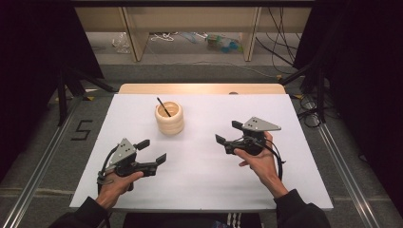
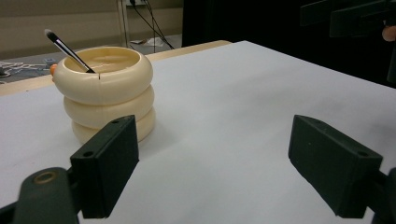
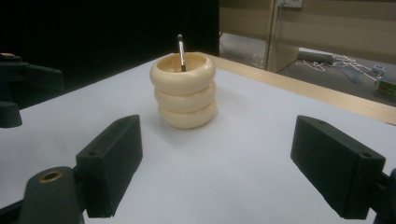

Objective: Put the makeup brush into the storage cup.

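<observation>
White tabletop (image 1: 199,185) fills the middle of the high view, dark curtains either side and a littered floor beyond its far wooden edge. Starting at lower left: the left gripper (image 1: 153,151) sits just above the sheet, held in the person's left hand (image 1: 119,183), jaws spread wide and holding nothing; in its own view the two black jaws frame bare white paper. Moving right, up in the centre-left of the high view, stands the cup (image 1: 169,118), a cream holder shaped like three stacked rings, upright on the sheet and well apart from both grippers. A thin black brush (image 1: 164,107) leans out of its mouth, tip up and tilted toward the upper left; the left gripper view shows it resting against the rim with a pale tip (image 2: 48,32). I'd judge the cup rigid and smooth, perhaps a little slick, and its ribbed waist offers a natural groove for jaws. The brush looks light and stiff, best pinched on the bare shaft above the rim. Over at centre-right, the right gripper (image 1: 229,132) hovers in the right hand (image 1: 259,161), jaws likewise parted and empty, pointing left toward the cup, which sits upper-centre in its view (image 3: 184,91).
</observation>
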### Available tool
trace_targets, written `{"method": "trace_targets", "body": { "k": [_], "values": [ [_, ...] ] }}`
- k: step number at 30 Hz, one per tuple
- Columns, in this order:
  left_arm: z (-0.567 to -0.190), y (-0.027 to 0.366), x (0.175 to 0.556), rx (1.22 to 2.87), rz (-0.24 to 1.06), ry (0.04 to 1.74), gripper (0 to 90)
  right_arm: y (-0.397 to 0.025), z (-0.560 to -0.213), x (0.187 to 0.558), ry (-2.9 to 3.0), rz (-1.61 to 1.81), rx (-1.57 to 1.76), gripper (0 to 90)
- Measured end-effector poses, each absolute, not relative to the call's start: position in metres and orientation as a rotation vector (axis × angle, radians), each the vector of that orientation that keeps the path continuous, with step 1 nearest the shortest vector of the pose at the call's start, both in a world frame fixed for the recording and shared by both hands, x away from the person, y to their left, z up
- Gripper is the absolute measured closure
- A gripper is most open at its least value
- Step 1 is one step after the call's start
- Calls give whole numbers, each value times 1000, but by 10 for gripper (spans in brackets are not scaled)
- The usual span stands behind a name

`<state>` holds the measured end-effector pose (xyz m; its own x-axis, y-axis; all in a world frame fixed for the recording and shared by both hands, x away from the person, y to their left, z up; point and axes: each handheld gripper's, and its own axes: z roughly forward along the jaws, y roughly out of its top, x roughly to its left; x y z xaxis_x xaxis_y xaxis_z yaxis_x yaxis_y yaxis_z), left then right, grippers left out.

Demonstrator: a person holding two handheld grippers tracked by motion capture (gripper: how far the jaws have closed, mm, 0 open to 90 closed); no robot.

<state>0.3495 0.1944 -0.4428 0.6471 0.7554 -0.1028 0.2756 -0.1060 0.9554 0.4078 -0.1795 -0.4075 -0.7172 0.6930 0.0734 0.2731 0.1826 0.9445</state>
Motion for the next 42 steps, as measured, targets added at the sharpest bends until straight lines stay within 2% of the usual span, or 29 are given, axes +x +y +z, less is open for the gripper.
{"method": "trace_targets", "body": {
  "k": [42],
  "values": [
    [-443,194,349,1688,511,834,157,-197,-422,382,2100,1565,924,158]
  ]
}}
